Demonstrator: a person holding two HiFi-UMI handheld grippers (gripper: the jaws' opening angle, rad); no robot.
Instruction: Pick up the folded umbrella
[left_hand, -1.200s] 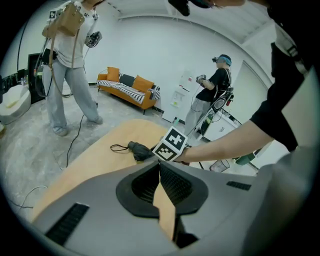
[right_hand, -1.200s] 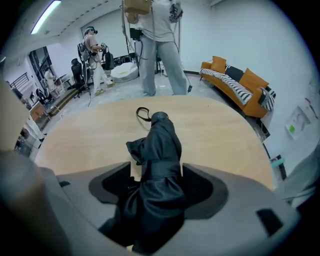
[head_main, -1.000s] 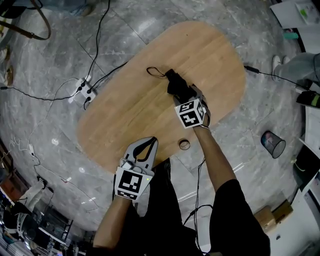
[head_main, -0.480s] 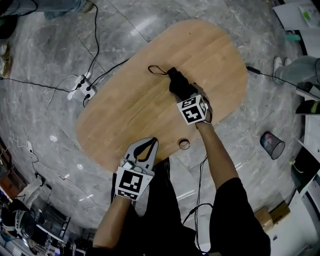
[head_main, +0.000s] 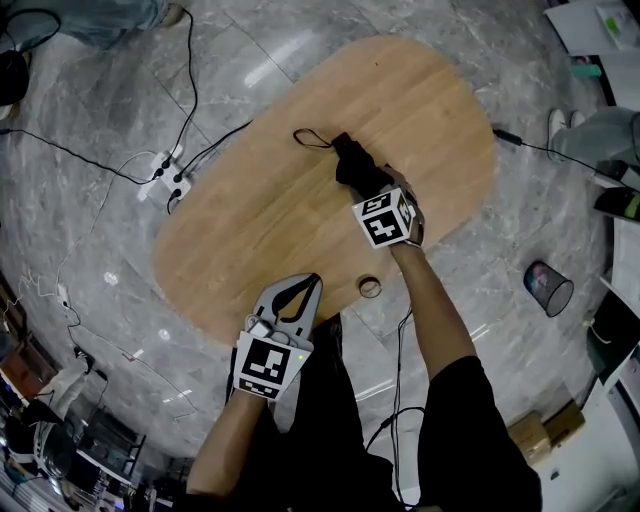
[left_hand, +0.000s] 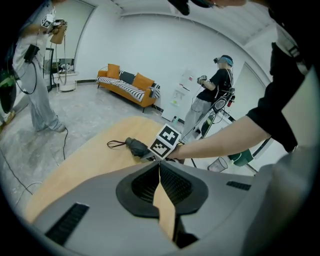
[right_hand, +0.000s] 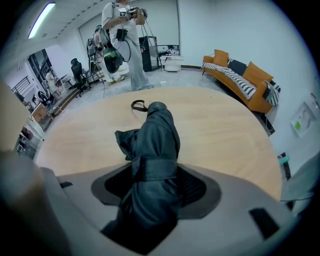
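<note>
The folded dark umbrella (head_main: 350, 166) lies on the oval wooden table (head_main: 270, 210), its wrist strap (head_main: 308, 140) trailing to the far side. My right gripper (head_main: 370, 190) stands steeply over the umbrella's near end. In the right gripper view the umbrella (right_hand: 154, 145) fills the gap of that gripper (right_hand: 155, 186); the jaws are closing round it, and a firm press of the pads does not show. My left gripper (head_main: 306, 283) hovers at the table's near edge, shut and empty (left_hand: 160, 165). The left gripper view shows the umbrella (left_hand: 136, 146) further along the table.
A small tape roll (head_main: 369, 288) sits by the table's near edge. On the marble floor are a power strip (head_main: 170, 180) with cables at the left and a mesh bin (head_main: 546, 286) at the right. People stand around the room; an orange sofa (left_hand: 127, 82) lines the far wall.
The right gripper's marker cube has shifted slightly toward the umbrella and stayed over its near end. The left gripper has barely moved.
</note>
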